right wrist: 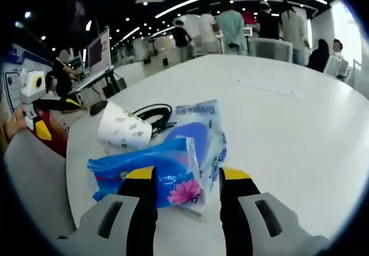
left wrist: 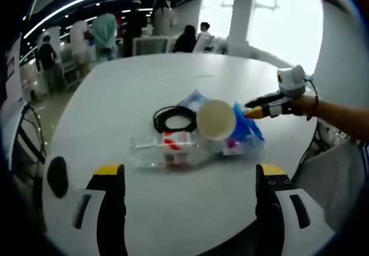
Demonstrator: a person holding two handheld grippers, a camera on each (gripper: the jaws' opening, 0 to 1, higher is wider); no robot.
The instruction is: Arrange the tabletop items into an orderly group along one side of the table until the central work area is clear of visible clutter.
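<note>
In the right gripper view, the right gripper (right wrist: 187, 178) is held low at bottom centre, jaws parted around the blue packet (right wrist: 153, 175), apparently not clamped. The paper cup (right wrist: 123, 131) lies beside a black cable (right wrist: 151, 115). The left gripper (left wrist: 190, 172) is held wide open at the bottom of the left gripper view, short of the clear plastic box (left wrist: 164, 149) on the white table (left wrist: 173, 77).

Much of the clutter sat half hidden behind other pieces.

In the left gripper view the paper cup (left wrist: 215, 119) covered the middle of the blue plastic packets (left wrist: 249, 134), and the print on the red-and-white item (left wrist: 175, 146) inside the clear wrapper (left wrist: 151, 151) was too blurred to read. In the right gripper view the right gripper (right wrist: 187, 178) stood in front of the near edge of the blue tissue pack (right wrist: 164, 172); the black cable (right wrist: 153, 115) ran behind the cup, and the lettering on the clear bag (right wrist: 202, 130) was too small to make out.
</note>
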